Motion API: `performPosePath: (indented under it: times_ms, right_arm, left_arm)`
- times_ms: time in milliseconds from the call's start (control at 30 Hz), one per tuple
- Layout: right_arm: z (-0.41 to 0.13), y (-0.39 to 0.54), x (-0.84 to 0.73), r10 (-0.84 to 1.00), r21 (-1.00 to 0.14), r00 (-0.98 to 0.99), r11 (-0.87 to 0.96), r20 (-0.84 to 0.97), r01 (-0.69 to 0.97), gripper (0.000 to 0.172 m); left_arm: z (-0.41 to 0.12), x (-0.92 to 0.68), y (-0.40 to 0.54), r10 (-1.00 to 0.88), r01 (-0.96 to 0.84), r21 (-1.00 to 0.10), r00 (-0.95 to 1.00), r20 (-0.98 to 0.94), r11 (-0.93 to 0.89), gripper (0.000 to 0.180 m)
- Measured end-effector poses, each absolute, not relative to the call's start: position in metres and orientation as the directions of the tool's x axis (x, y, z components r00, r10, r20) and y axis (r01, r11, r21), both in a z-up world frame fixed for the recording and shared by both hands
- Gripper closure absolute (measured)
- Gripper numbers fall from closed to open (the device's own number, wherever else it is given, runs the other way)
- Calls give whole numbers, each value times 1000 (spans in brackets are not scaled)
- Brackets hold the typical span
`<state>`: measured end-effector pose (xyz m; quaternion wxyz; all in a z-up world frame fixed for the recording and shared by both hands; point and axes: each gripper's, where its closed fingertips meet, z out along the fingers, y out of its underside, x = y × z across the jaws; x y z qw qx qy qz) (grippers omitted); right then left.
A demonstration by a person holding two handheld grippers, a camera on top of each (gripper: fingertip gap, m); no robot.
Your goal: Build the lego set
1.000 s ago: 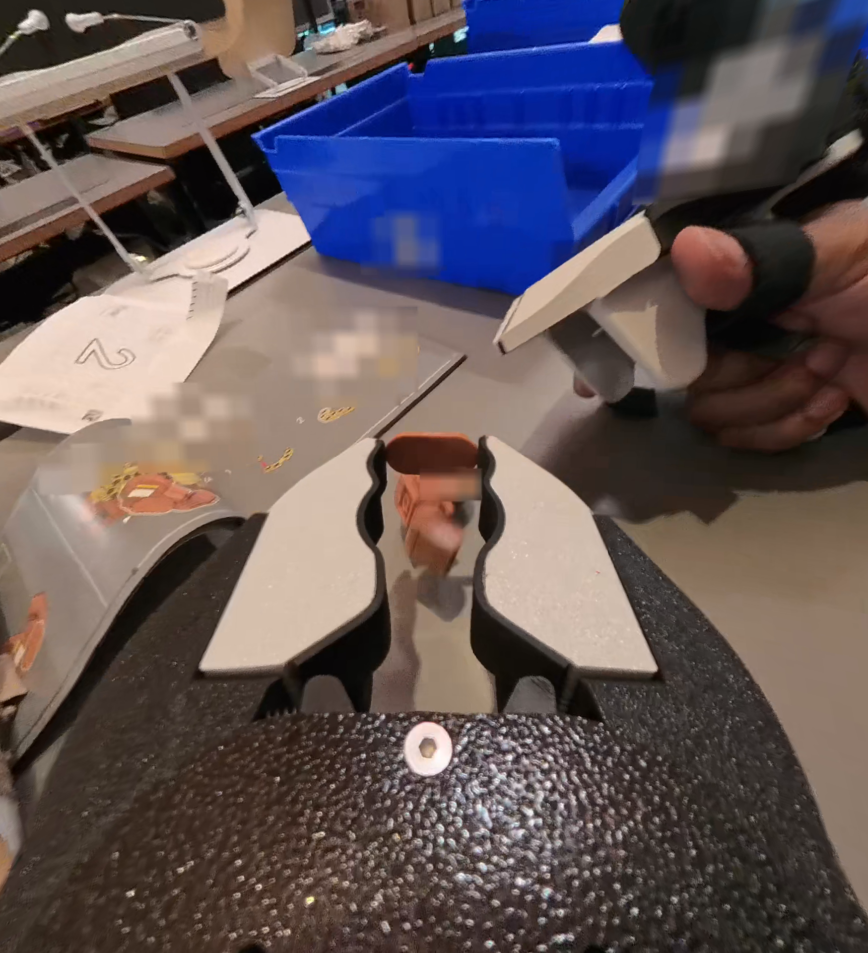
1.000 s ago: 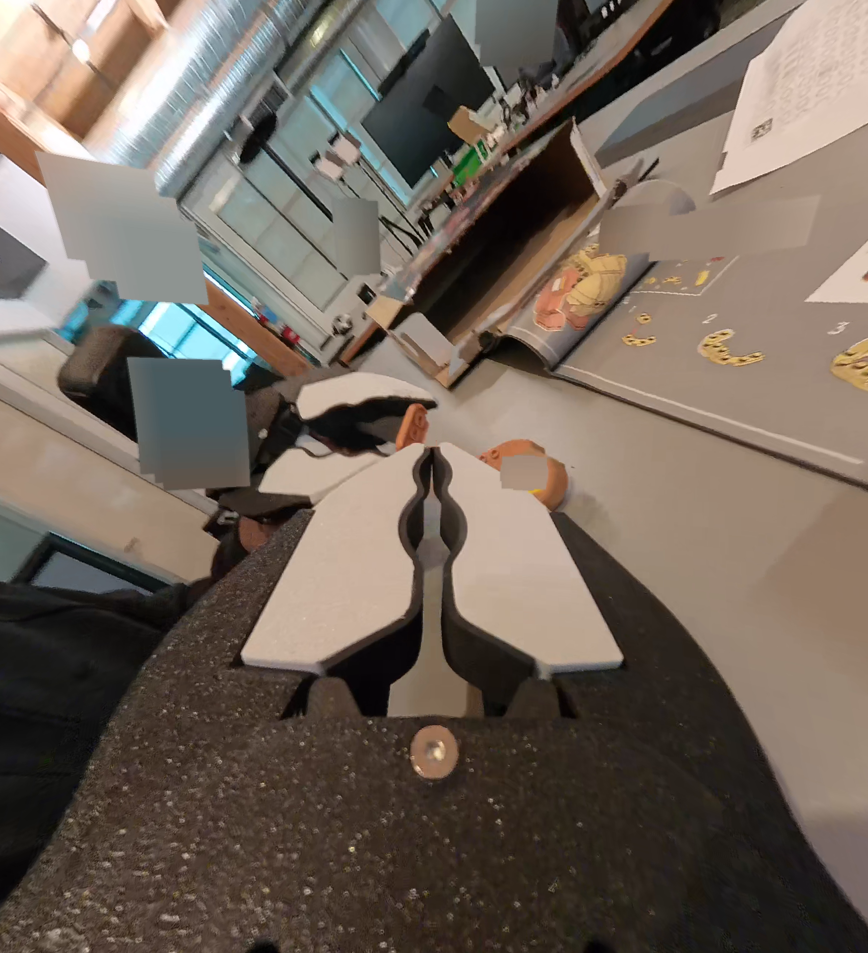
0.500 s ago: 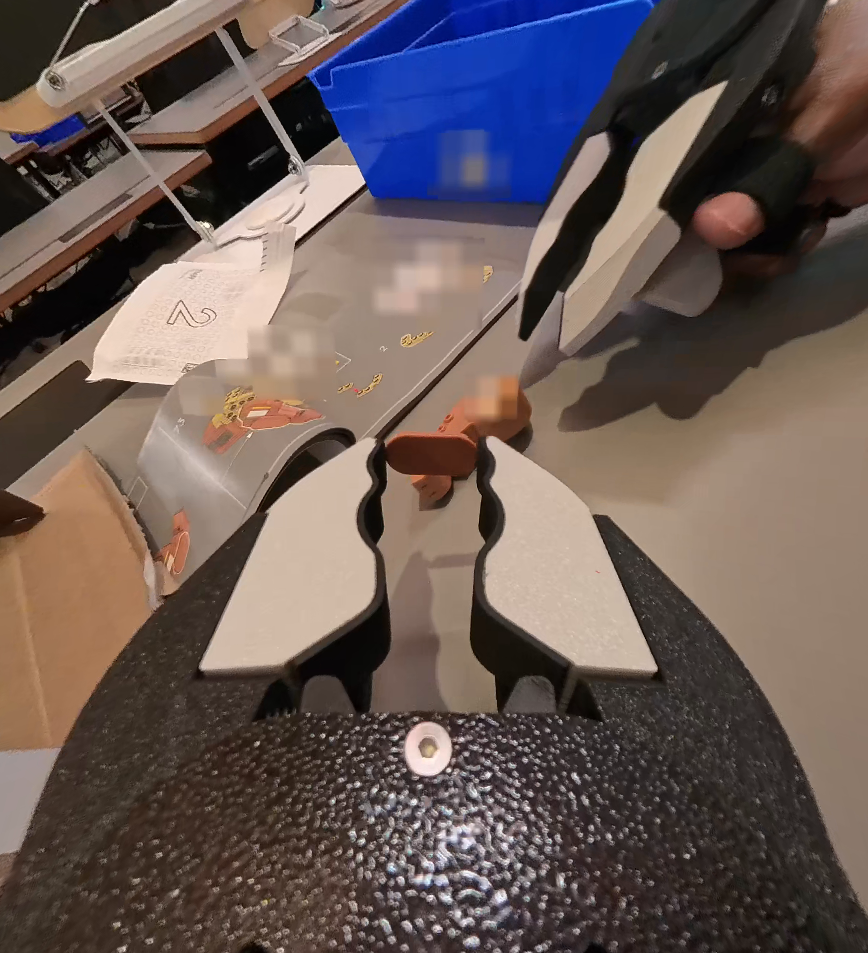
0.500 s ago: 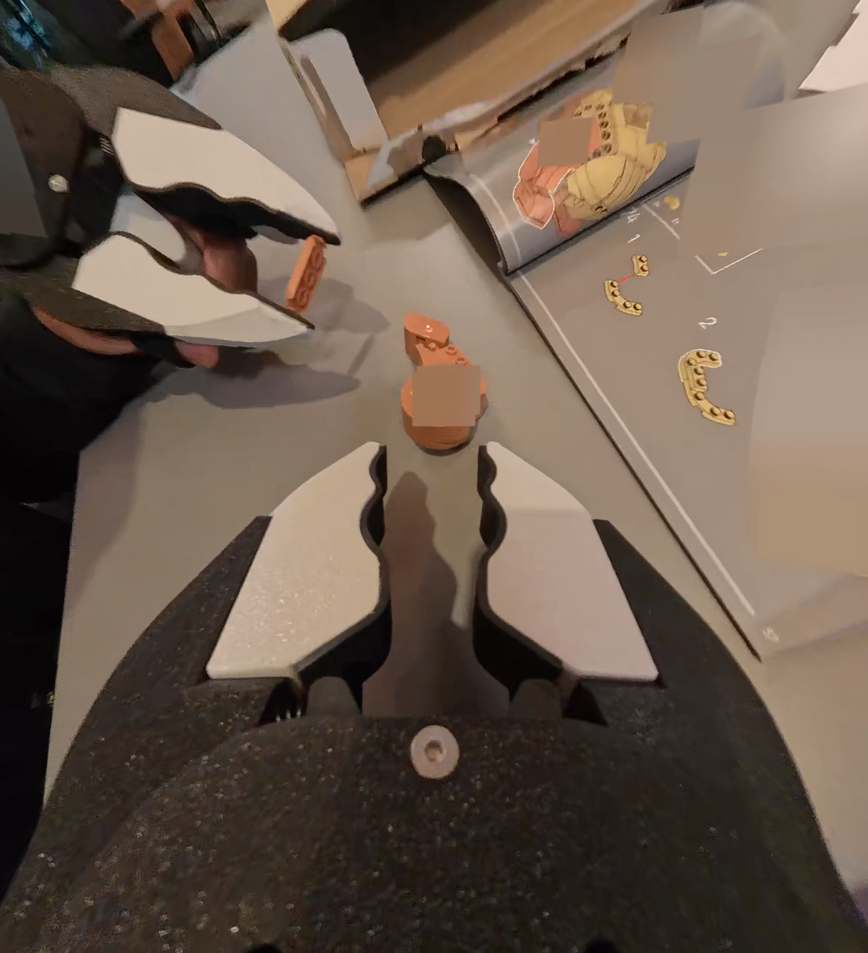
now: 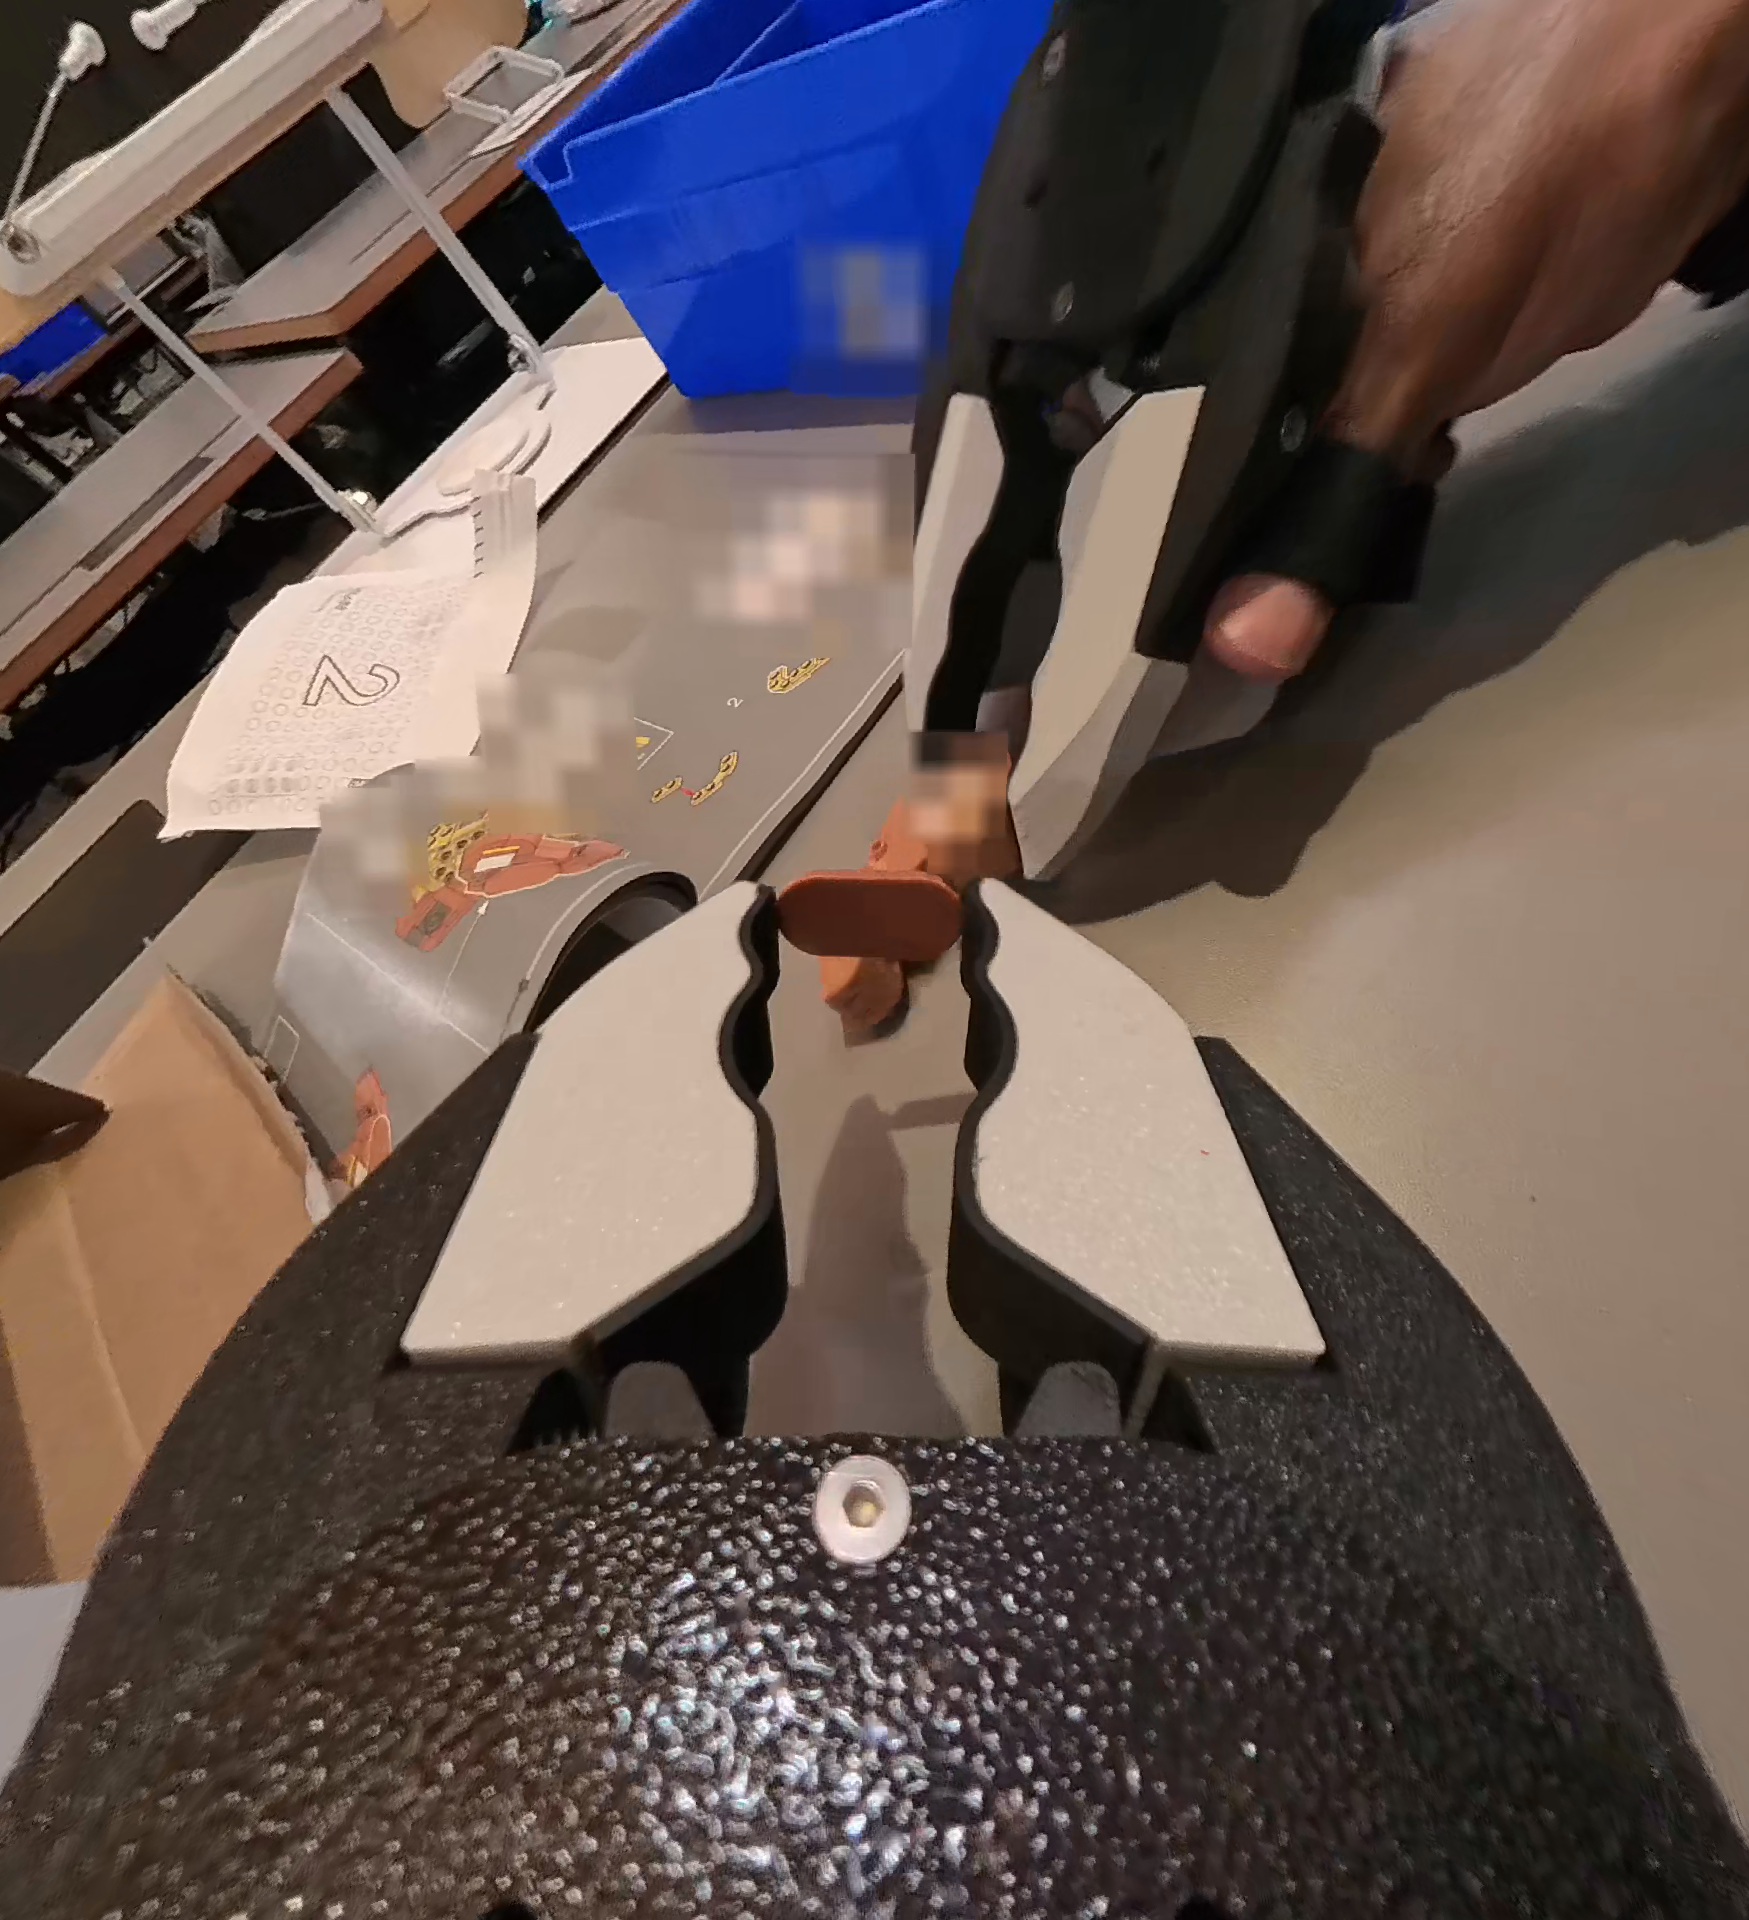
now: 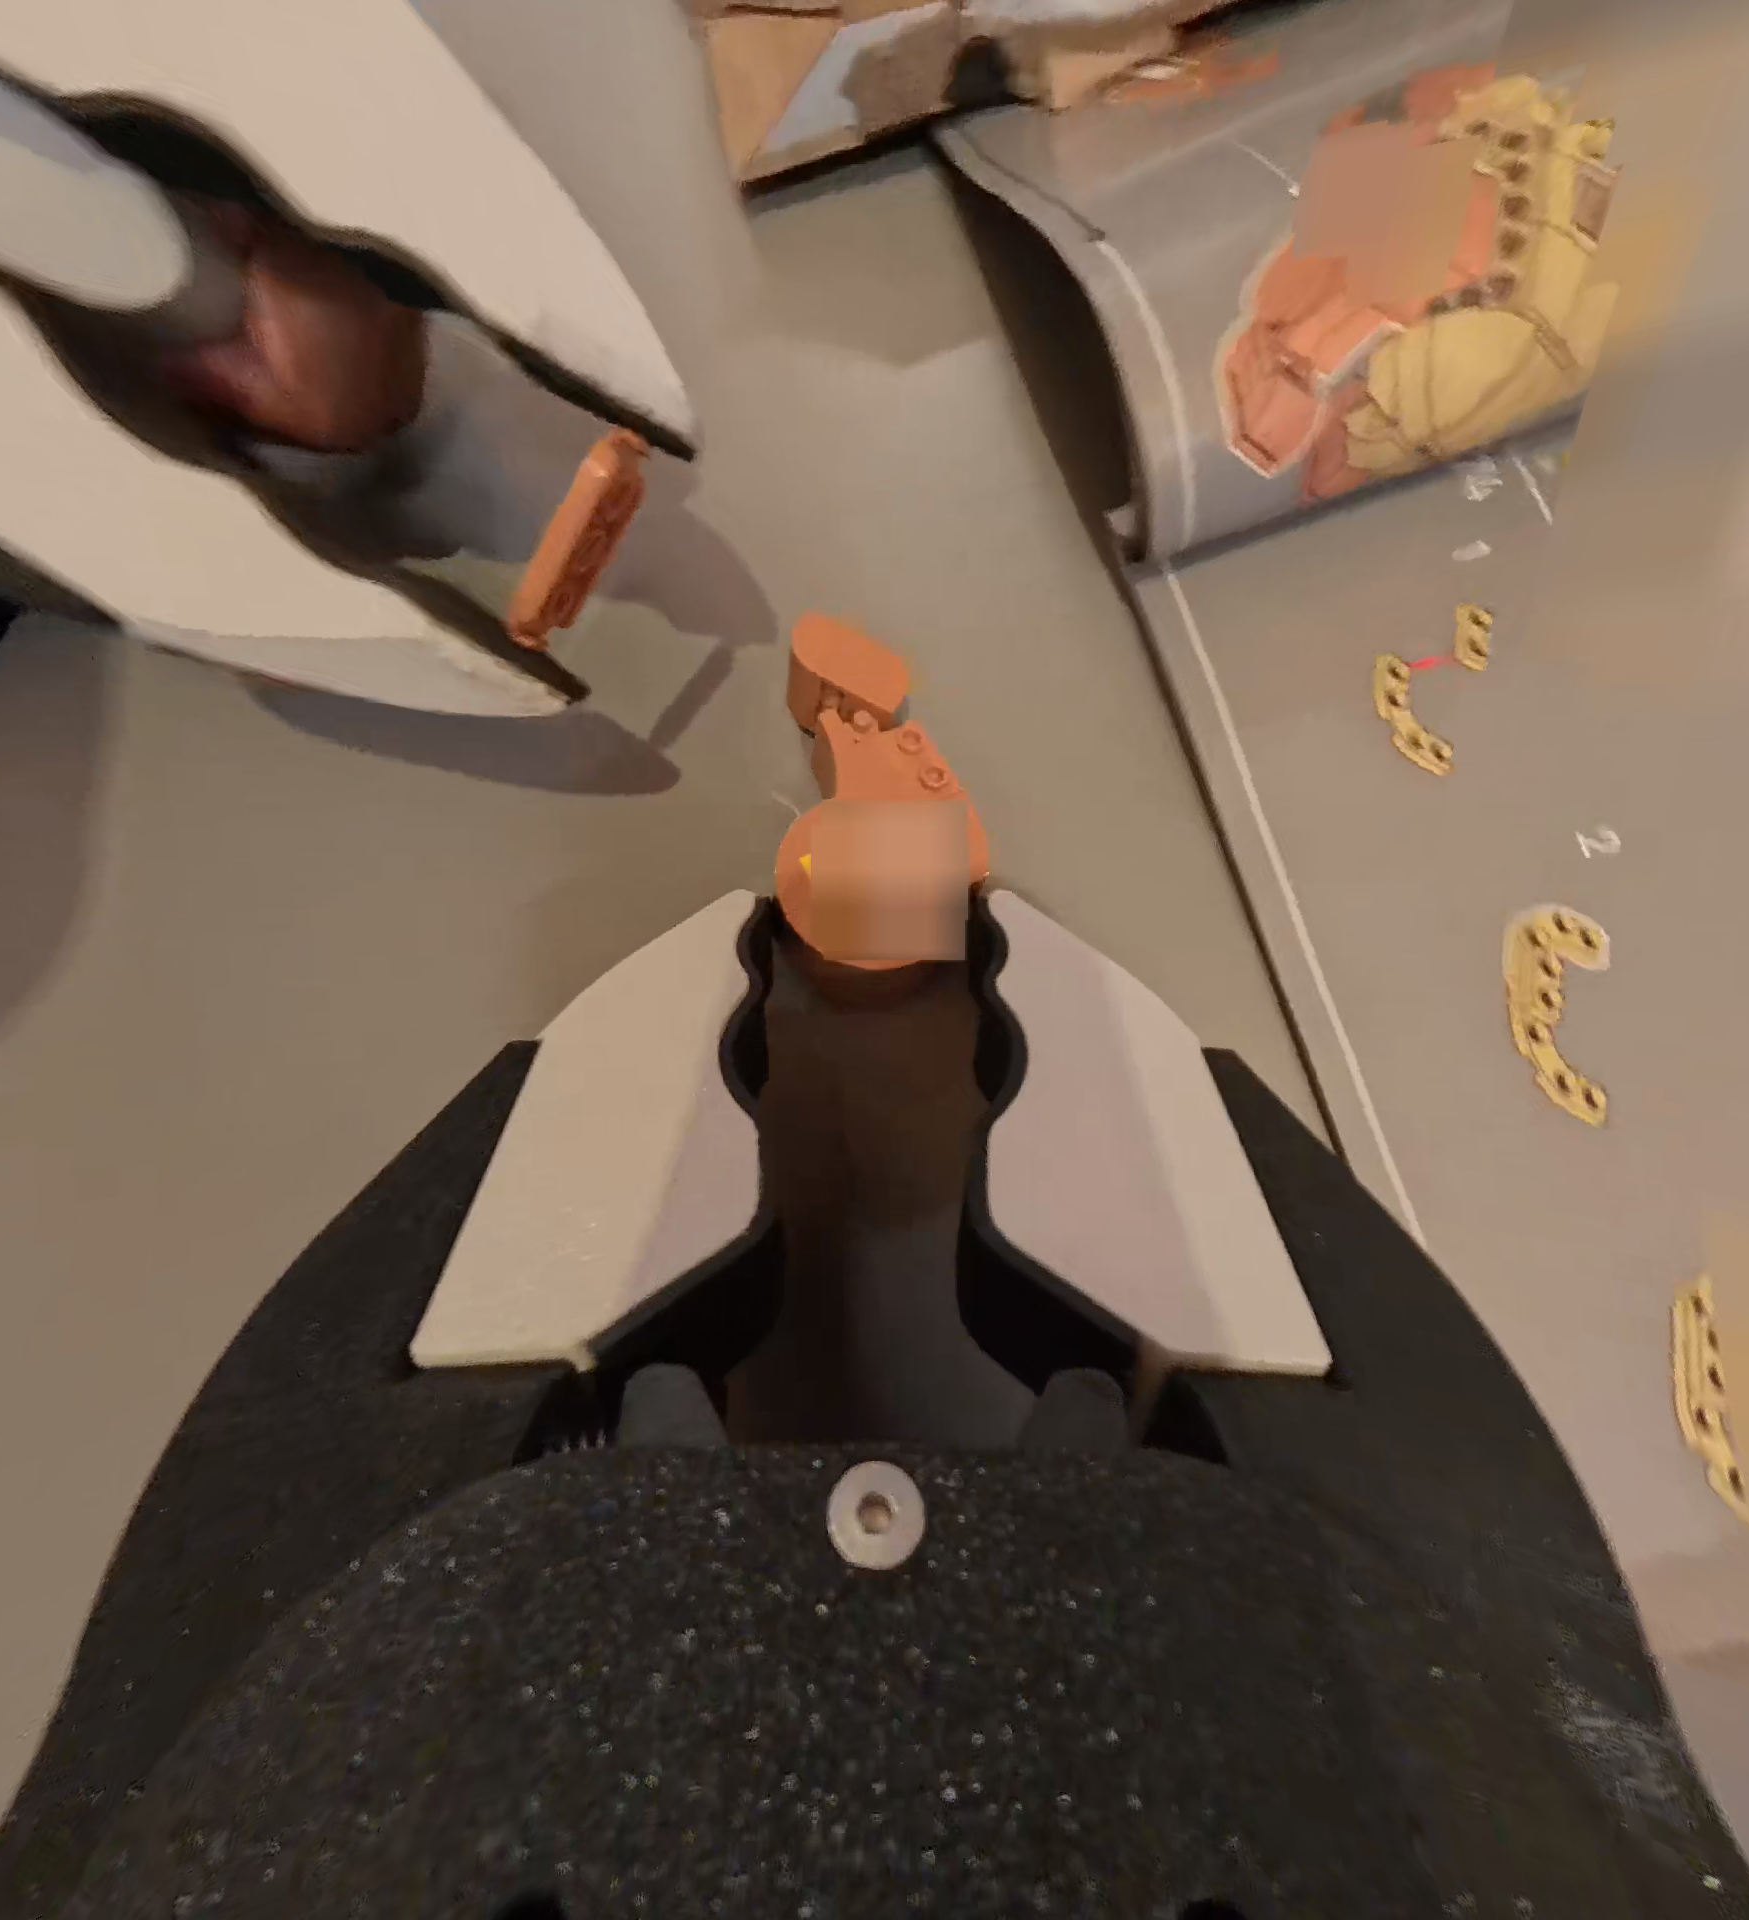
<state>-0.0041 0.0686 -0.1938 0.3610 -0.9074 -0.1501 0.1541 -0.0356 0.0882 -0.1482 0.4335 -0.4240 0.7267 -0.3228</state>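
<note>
Orange-brown oval plate (image 5: pixel 868 921) sits clamped between the fingertips of the left gripper (image 5: pixel 868 925), both pads pressed on its rounded ends, so its long axis runs straight across from one finger to the other; it is held above the grey table (image 5: pixel 1472 1143), and in the right wrist view it shows edge-on and tilted. Below and just beyond it, an orange-brown brick assembly (image 6: pixel 875 769) lies on the table beside the edge of an open instruction booklet (image 5: pixel 641 665), its long axis running away from the right gripper (image 6: pixel 875 914) toward the left one, with a rounded piece at the far end and a studded stretch in the middle. The right gripper's jaws stand part-way apart, with the assembly's round near end between the fingertips; whether the pads press on it cannot be told. A blue bin (image 5: pixel 745 187) stands toward the table's far edge.
</note>
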Motion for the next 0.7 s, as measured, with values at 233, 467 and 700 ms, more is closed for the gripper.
performPosePath:
  times_ms: [233, 467, 700]
  right_arm:
    - [-195, 53, -27, 693, -702, 707, -572, -138, 424, 136]
    - [-195, 15, -51, 940, -720, 338, -270, -53, 639, 136]
    - [-194, 1, -56, 978, -728, 206, -123, 26, 675, 136]
  left_arm:
    - [-149, -43, 75, -836, -318, -811, -434, -336, 492, 147]
    - [-155, -57, 44, -588, -224, -706, -741, -324, 672, 147]
    - [-161, -73, 12, -247, -35, -627, -935, -254, 778, 147]
